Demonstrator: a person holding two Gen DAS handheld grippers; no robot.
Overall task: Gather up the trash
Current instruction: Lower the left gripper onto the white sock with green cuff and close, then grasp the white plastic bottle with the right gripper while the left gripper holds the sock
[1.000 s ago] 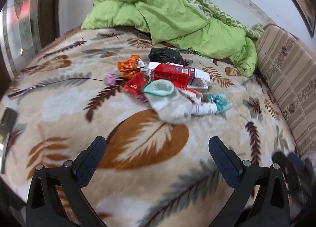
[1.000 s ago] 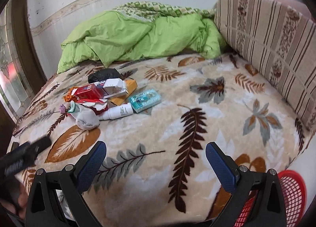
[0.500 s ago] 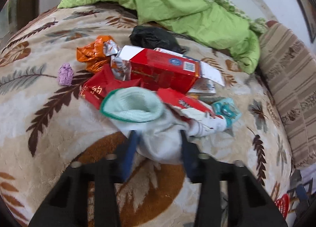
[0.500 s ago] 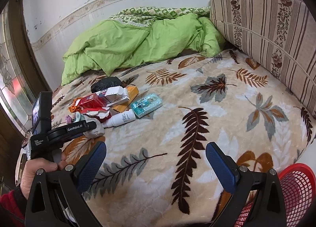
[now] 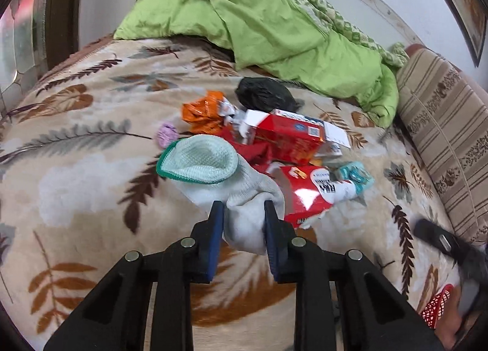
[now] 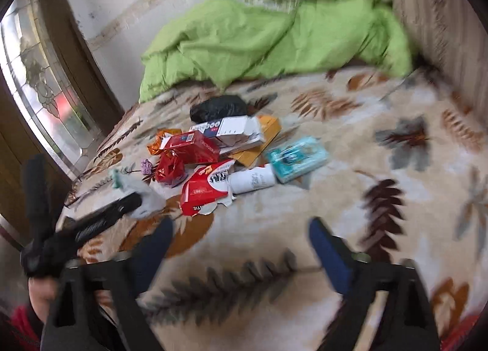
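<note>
Across the middle of the bed point(image 5: 76, 174), on its leaf-print blanket, I count one litter pile: one black bag point(image 5: 263, 94), one orange wrapper point(image 5: 202, 111), one purple wad point(image 5: 167, 134), two red cartons point(image 5: 286, 137), one torn red-and-white pack point(image 5: 300, 195), one white bottle point(image 6: 251, 180), one teal packet point(image 6: 297, 159), one yellow-brown box point(image 6: 265, 134). One green duvet point(image 5: 259, 24) lies along the far edge. My left gripper point(image 5: 244, 226) pinches one grey sock point(image 5: 241, 195) by its toe end, the mint cuff pointing toward the pile. My right gripper point(image 6: 241, 244) is spread wide above bare blanket on the near side, the pile well ahead of it. One red basket point(image 5: 436, 308) shows at the near right corner.
</note>
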